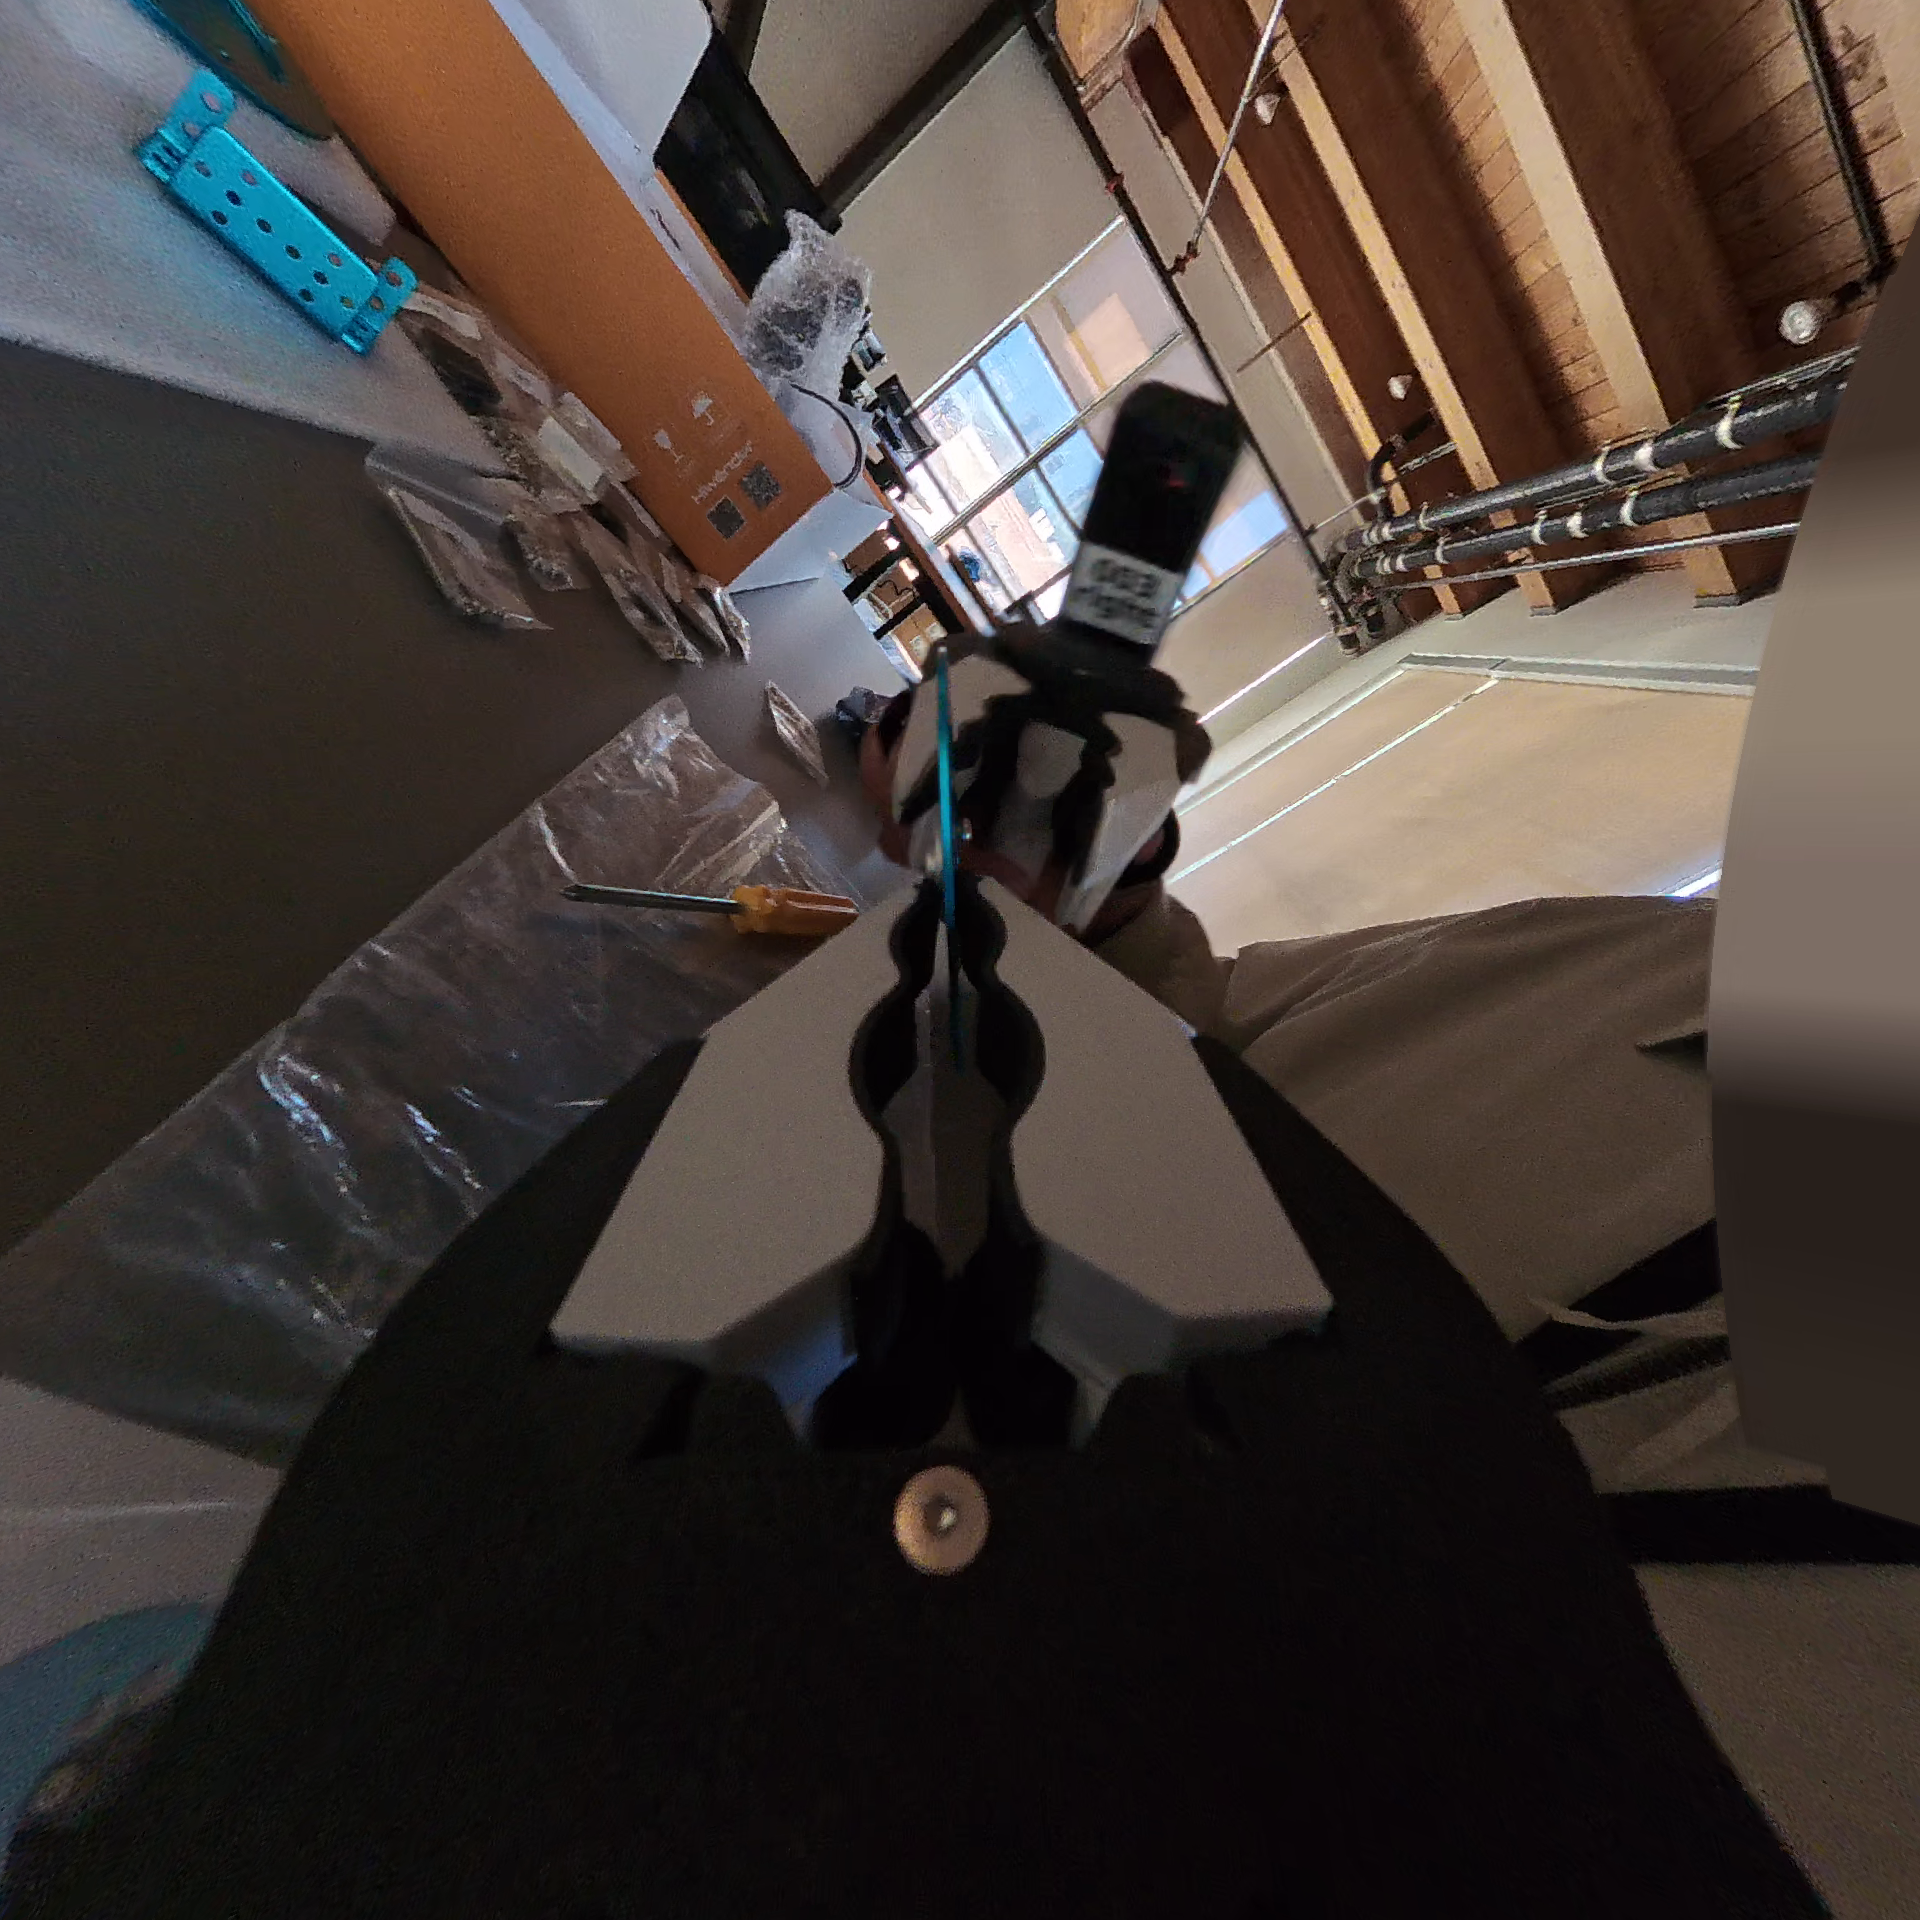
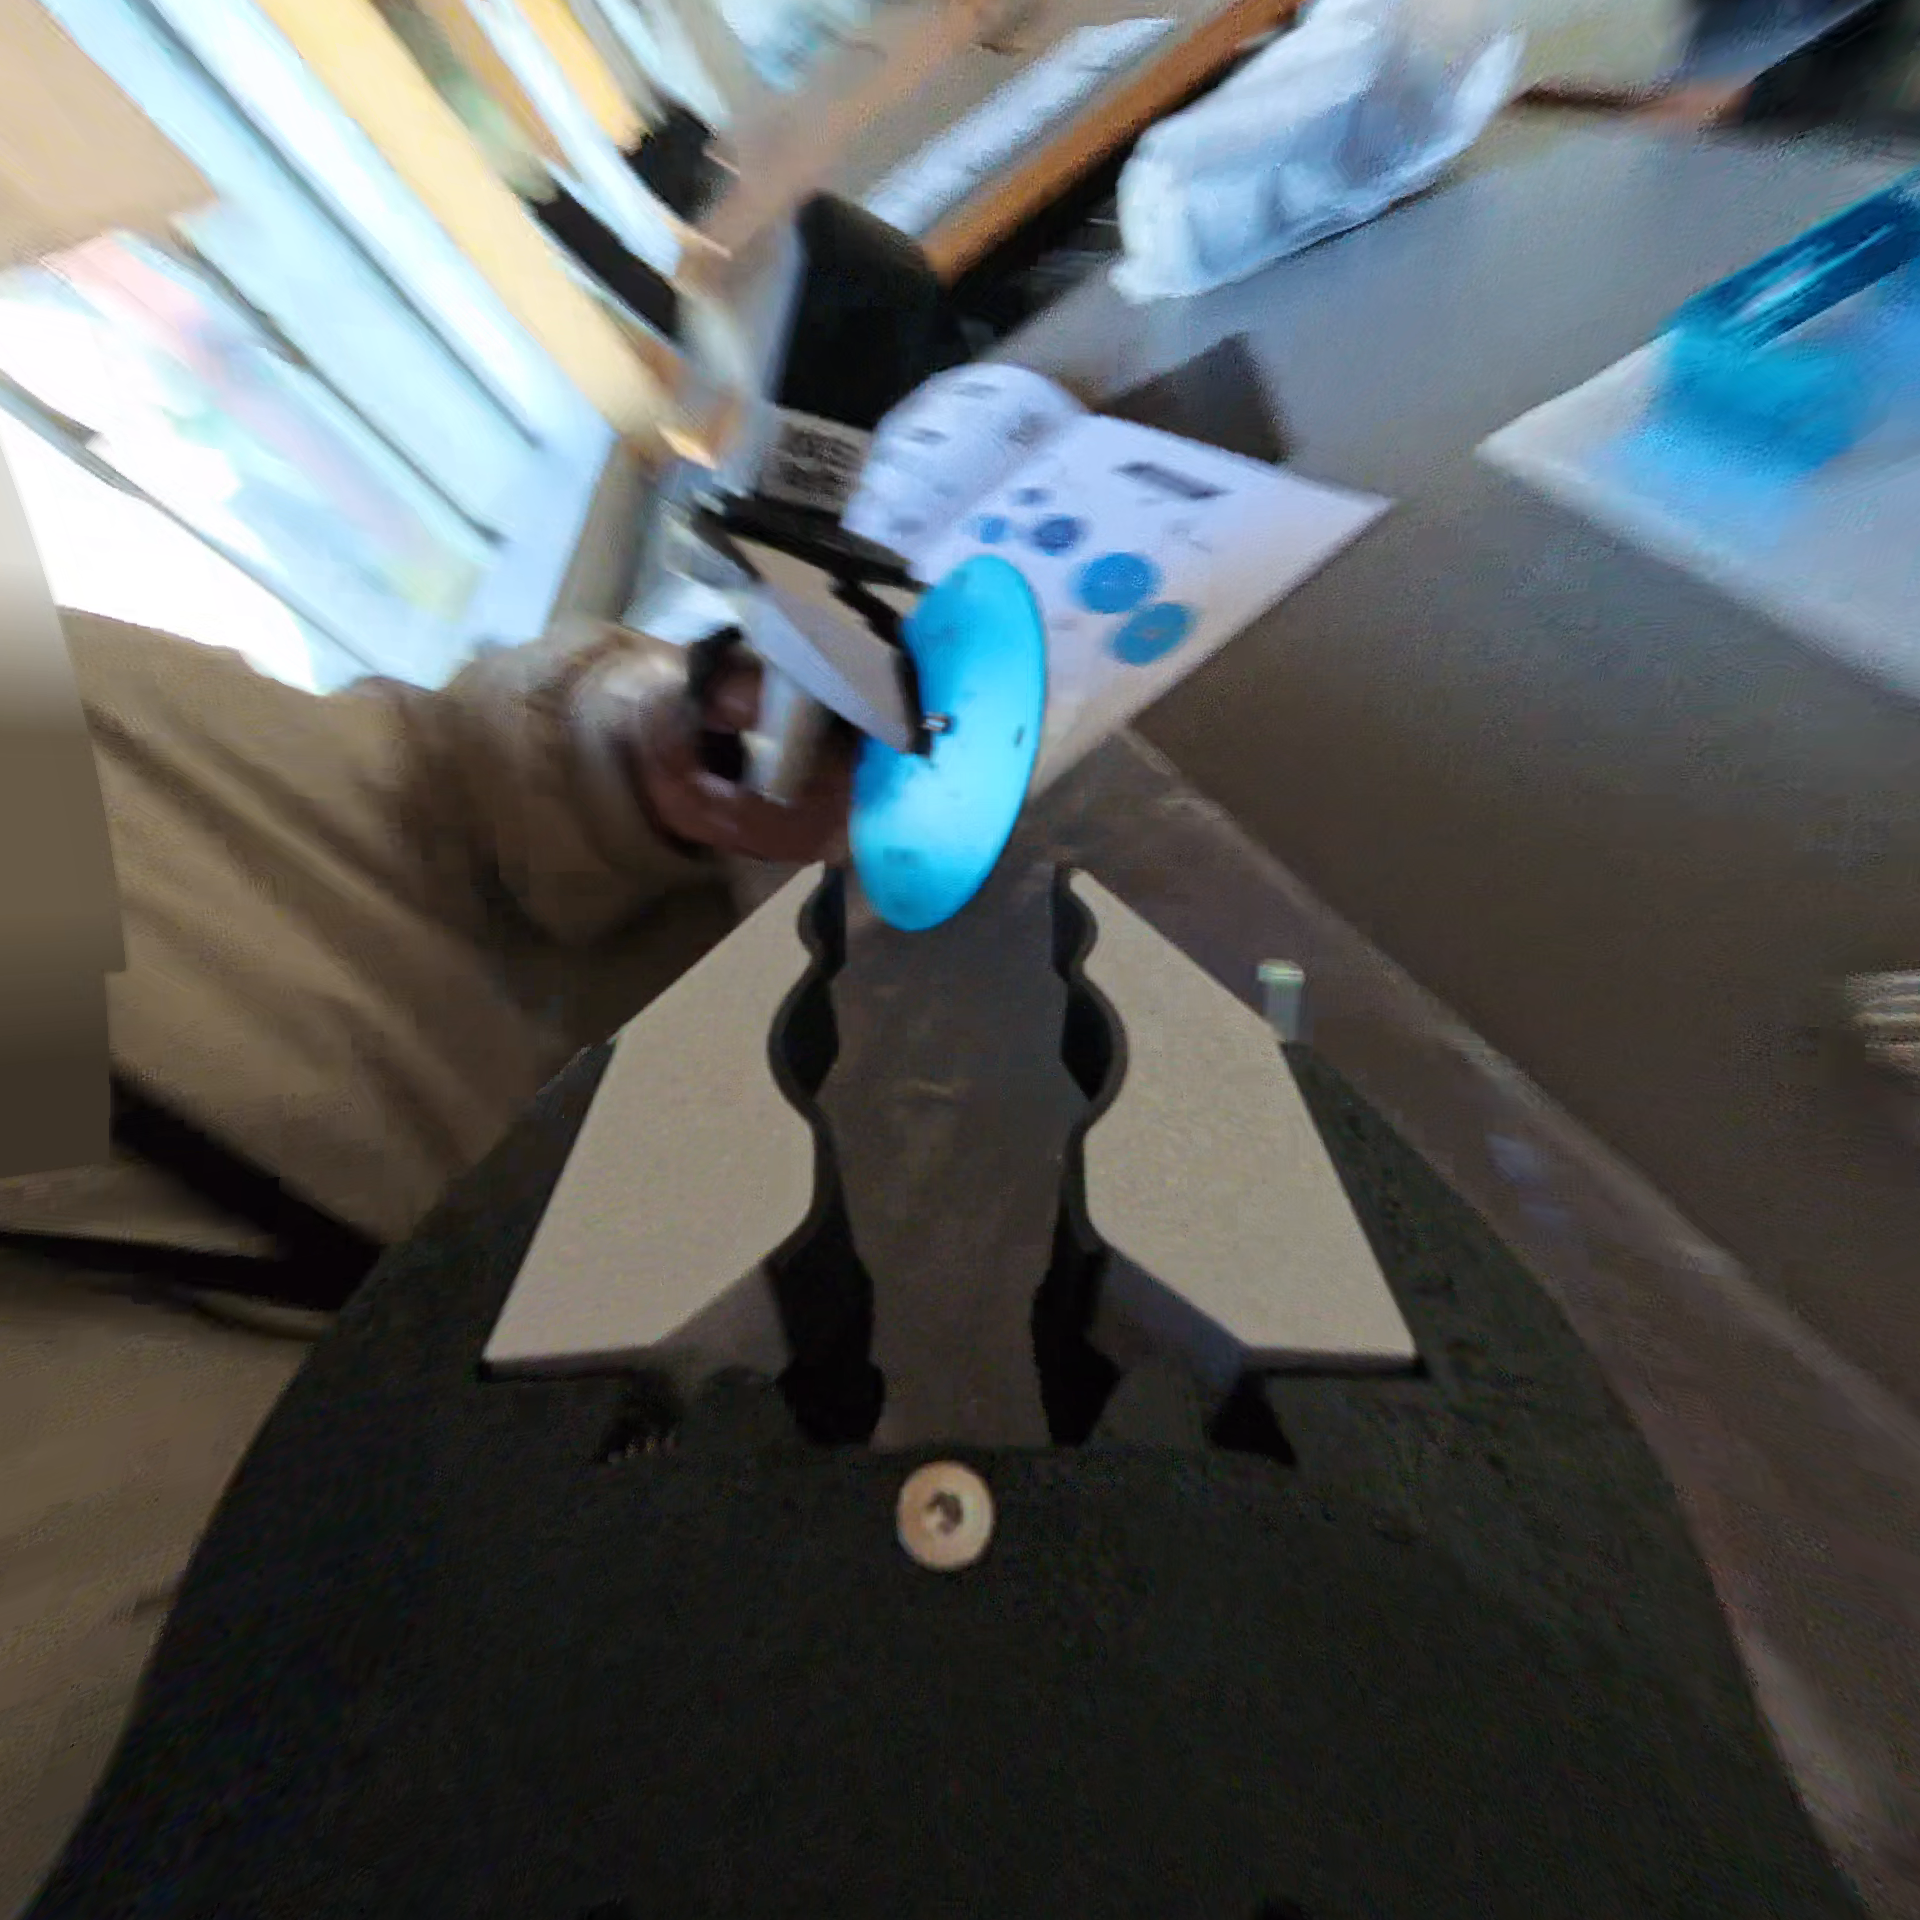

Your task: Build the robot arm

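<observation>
Left hand-held gripper [image 1: 951, 914] pinches a thin blue disc [image 1: 948, 831] edge-on between its tips, holding it up off the tabletop [image 1: 260, 644], likely so the flat face is free to reach. Right hand-held gripper [image 2: 940, 883] is spread, holding nothing; the disc [image 2: 951, 743] sits just ahead of its tips, face turned toward it. Seen from the left, the right one is right ahead, at the disc's far side; contact unclear. A screwdriver [image 1: 727, 906] lies on plastic wrap [image 1: 416, 1039] left of the left one. A printed sheet [image 2: 1143, 561] lies beyond the disc.
</observation>
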`<state>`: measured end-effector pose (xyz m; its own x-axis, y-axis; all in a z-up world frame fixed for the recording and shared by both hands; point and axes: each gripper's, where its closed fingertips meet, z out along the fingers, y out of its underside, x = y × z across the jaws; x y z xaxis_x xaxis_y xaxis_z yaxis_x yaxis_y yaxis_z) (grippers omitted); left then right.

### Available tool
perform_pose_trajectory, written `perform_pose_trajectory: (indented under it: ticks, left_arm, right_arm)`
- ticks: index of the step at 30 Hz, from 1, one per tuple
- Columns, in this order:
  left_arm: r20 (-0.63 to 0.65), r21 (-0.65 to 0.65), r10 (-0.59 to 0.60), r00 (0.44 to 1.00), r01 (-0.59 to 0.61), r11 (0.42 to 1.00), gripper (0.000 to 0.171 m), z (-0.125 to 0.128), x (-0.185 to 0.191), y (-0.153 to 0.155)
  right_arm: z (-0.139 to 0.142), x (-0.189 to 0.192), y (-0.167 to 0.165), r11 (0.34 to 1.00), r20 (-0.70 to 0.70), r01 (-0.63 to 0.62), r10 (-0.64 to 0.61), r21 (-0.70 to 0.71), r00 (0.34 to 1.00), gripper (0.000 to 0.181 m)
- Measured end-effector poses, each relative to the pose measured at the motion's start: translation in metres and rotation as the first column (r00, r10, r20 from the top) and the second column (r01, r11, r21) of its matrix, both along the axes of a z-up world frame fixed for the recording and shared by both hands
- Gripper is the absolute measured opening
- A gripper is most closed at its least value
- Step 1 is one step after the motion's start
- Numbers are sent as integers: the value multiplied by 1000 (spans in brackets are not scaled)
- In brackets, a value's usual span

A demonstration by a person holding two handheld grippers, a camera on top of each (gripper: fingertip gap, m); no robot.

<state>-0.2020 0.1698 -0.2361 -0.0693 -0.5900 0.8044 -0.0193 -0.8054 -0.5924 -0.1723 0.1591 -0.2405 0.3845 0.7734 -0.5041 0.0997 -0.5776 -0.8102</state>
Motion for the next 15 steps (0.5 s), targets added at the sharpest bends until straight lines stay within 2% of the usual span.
perform_pose_trajectory:
  ticks: [2,4,7,9,11,15]
  left_arm:
    - [52,-20,-54,997,55,998,3,6,1,-7]
    - [57,-27,-60,997,61,998,3,4,3,-9]
    - [48,-36,-75,996,77,996,3,0,6,-12]
    - [45,-44,-81,996,83,996,3,-1,7,-12]
    - [20,-34,-79,997,80,996,3,-6,8,-12]
    - [59,-129,-79,995,86,988,6,-5,7,-7]
  right_arm:
    - [9,-9,-6,969,-238,-106,51,-225,970,43]
    - [11,-17,-7,925,-367,-164,29,-342,930,33]
    - [6,-23,-7,893,-424,-187,-5,-410,906,16]
    - [0,-23,-6,889,-410,-169,-23,-426,912,5]
    - [-7,-22,-5,886,-372,-145,-32,-439,928,3]
    - [-8,-22,-1,886,-385,-113,-79,-450,919,2]
